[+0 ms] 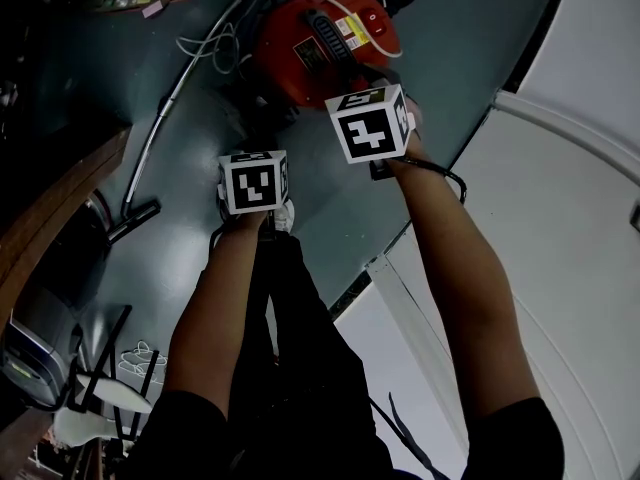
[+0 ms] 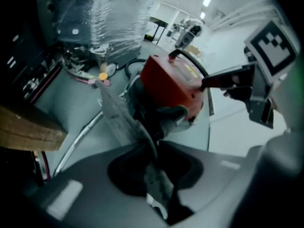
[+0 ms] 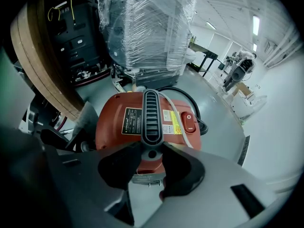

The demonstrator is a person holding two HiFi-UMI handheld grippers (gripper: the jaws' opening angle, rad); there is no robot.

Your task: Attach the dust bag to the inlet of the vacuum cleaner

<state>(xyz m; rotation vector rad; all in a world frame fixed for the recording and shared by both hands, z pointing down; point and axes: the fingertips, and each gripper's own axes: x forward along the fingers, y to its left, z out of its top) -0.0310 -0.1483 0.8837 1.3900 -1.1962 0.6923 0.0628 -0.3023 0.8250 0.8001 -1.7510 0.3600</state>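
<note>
Head view: the red vacuum [image 1: 320,43] sits on the grey floor [image 1: 190,168]. The right gripper [image 1: 370,123] is over its near edge, and the left gripper [image 1: 253,181] is just beside it at lower left.

Left gripper view: narrow fingers [image 2: 126,167] pinch the grey bag [image 2: 121,120], which runs up to the vacuum's dark front end. Blur hides whether it sits on the inlet.

Right gripper view: the fingers [image 3: 116,163] stand wide, clamped on the near end of the vacuum's black handle [image 3: 151,113].

Black short sleeves [image 1: 190,423]; marker cube [image 1: 254,182] tops left gripper [image 2: 154,172].
</note>
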